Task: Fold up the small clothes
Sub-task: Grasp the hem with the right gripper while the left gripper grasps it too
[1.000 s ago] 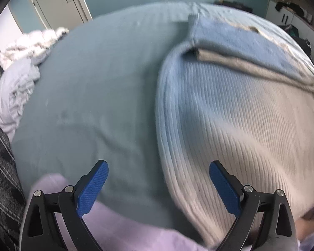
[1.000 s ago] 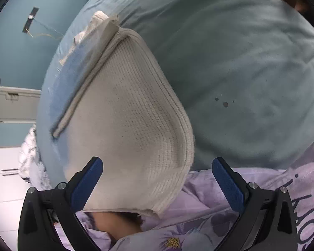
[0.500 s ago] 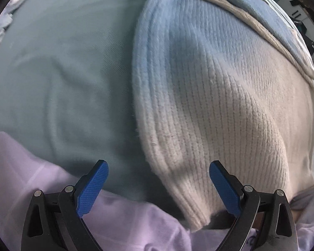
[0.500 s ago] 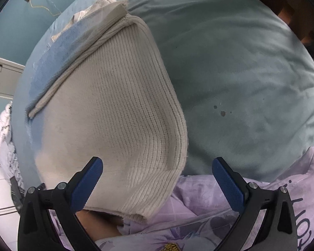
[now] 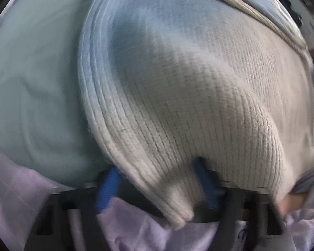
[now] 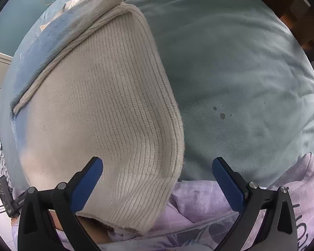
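Note:
A cream ribbed knit sweater [image 5: 198, 83] lies on the bed, with its upper part folded over and showing pale blue [image 6: 52, 37]. My left gripper [image 5: 157, 186] points down at the sweater's near left hem corner. Its jaws are closing with that bunched corner between the blue pads, and the view is blurred. In the right wrist view the same sweater [image 6: 104, 104] fills the left half. My right gripper [image 6: 157, 179] hangs open over its near right hem corner, one pad above the knit and the other above the sheet's edge.
A grey-green bed sheet [image 6: 240, 62] [image 5: 31, 83] spreads under the sweater. A lilac printed cloth [image 6: 198, 200] [image 5: 136, 230] lies along the near edge. A bit of skin [image 6: 90, 230] shows beneath the hem. Wooden furniture [image 6: 292, 10] stands at the far right.
My left gripper has sunk onto the sweater's near corner and its jaws have narrowed around it. My right gripper has drifted closer to the right hem, still wide open.

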